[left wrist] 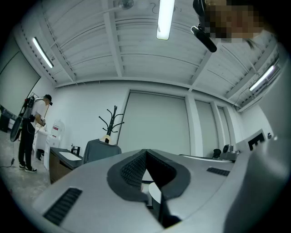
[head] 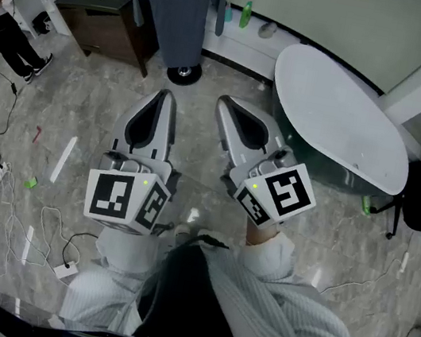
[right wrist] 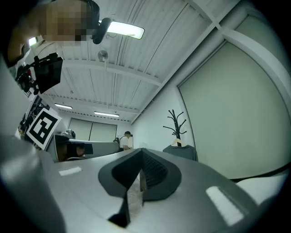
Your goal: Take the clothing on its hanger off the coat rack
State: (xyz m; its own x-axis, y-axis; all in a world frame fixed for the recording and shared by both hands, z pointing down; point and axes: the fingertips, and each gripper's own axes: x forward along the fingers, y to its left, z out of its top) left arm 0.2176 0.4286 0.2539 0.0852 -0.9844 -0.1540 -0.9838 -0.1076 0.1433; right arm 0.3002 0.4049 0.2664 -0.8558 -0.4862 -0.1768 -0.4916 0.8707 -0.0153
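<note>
Left gripper: jaws pressed together with nothing between them; it is short of the coat rack and points toward it.
Right gripper: jaws likewise closed and empty, beside the left one and also short of the rack.
Risk, shut jaws: neither gripper can take hold as it stands. If they arrive closed, they will likely nudge the clothing and set it swinging on the rack.
Risk, tipping: the rack is a thin pole on a small round base. Pulling sideways, rather than lifting the hook clear first, could probably drag or topple it.
Risk, cloth grip: pinching only fabric could slide the garment off the hanger and leave the hanger on the rack.
Risk, hidden hook: no view shows which peg carries the hook, so the lift direction is a guess.
Clothing, place: it hangs on the rack below the branching pegs, with its hem above the base.
Clothing, look: a dark grey long-sleeved top, limp and draping, its sleeves hanging down both sides of the pole.
Hanger, look: pale, apparently wooden, and visible only at the collar.
</note>
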